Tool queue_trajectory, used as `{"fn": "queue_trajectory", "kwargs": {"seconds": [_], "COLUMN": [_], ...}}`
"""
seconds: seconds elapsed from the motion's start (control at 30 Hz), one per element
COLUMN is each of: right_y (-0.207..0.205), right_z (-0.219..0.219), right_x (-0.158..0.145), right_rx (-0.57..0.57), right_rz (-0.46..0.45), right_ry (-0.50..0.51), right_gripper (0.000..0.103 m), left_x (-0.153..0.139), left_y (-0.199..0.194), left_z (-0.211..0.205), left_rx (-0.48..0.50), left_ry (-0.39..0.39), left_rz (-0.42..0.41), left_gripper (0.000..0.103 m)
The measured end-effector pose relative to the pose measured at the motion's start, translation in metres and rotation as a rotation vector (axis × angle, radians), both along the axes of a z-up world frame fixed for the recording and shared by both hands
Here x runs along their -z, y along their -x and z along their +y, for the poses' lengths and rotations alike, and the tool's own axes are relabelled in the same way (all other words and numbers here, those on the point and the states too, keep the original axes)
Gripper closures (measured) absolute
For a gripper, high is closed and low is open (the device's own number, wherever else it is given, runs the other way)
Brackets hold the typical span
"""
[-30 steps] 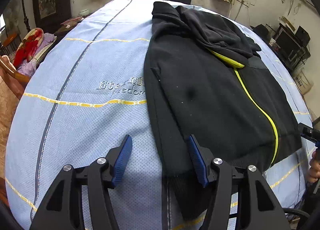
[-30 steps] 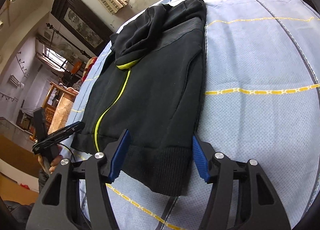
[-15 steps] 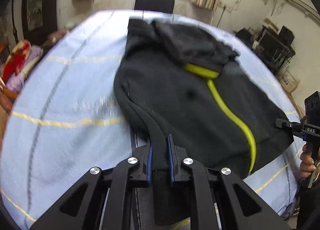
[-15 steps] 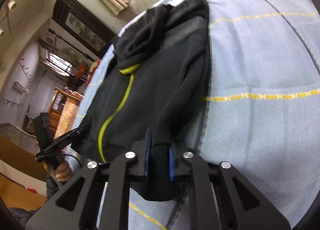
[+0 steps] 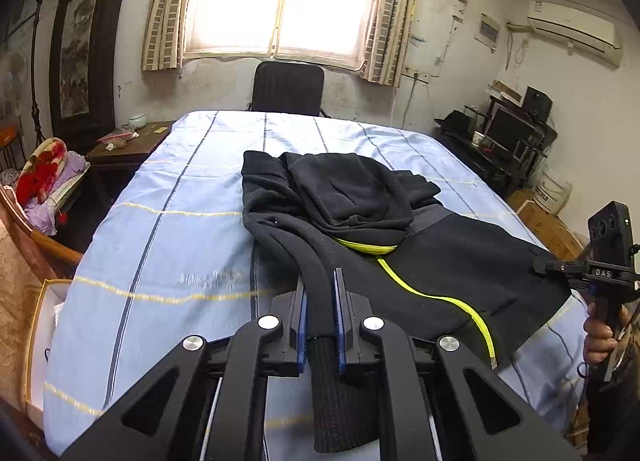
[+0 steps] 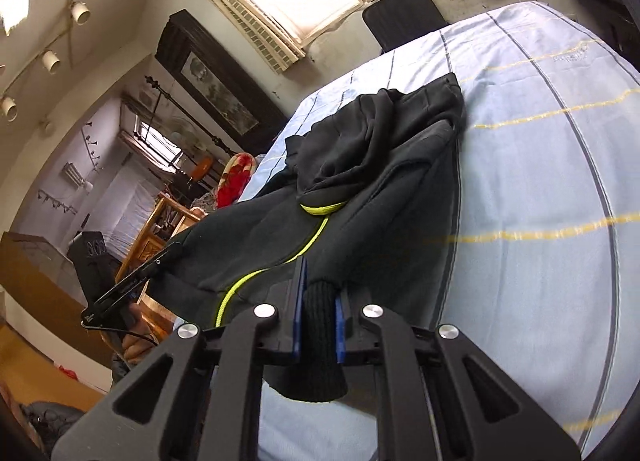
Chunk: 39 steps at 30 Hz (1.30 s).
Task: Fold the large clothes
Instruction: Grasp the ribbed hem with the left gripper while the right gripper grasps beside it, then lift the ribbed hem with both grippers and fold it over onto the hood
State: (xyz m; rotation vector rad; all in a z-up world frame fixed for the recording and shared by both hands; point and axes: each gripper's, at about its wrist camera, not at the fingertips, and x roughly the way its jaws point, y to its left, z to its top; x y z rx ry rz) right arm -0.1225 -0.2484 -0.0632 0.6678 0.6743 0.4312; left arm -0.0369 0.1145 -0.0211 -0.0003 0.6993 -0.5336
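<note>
A large black fleece hooded jacket with a bright yellow-green zipper lies front-up on the surface covered by a light blue striped sheet. Its hood is bunched in a heap over the collar. Both ribbed cuffs are lifted off the sheet, the sleeves pulled taut toward the near edge, while the hem sags between them.

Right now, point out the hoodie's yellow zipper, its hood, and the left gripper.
yellow zipper [image 5: 434, 298]: left wrist view, mid-length of the zip line.
hood [image 5: 352, 197]: left wrist view, bunched top fabric.
left gripper [image 5: 319, 315]: left wrist view, between fingertips clamping the hoodie's ribbed hem.
</note>
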Motion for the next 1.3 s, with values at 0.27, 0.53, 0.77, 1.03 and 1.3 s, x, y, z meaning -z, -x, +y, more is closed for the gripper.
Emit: {"fn": "queue_trajectory", "kwargs": {"seconds": [0.27, 0.53, 0.77, 1.03, 1.3], "right_y": [0.069, 0.085, 0.043, -0.023, -0.115], "right_z": [0.009, 0.007, -0.007, -0.027, -0.047], "right_x": [-0.001, -0.003, -0.014, -0.032, -0.019], "right_rx": [-0.023, -0.026, -0.033, -0.031, -0.007], "right_rz": [-0.013, -0.025, -0.034, -0.018, 0.083], "right_ry": [0.003, -0.041, -0.106, -0.149, -0.206], "right_gripper": [0.093, 0.093, 0.093, 0.092, 0.092], "left_x": [-0.010, -0.008, -0.014, -0.034, -0.021], "left_y": [0.064, 0.079, 0.032, -0.028, -0.125], "left_z": [0.011, 0.019, 0.013, -0.007, -0.026], "left_rx": [0.029, 0.015, -0.033, -0.049, -0.096], "left_ry": [0.010, -0.009, -0.023, -0.045, -0.060], "left_rz": [-0.024, -0.014, -0.002, -0.062, 0.018], "left_gripper": [0.092, 0.092, 0.092, 0.092, 0.092]}}
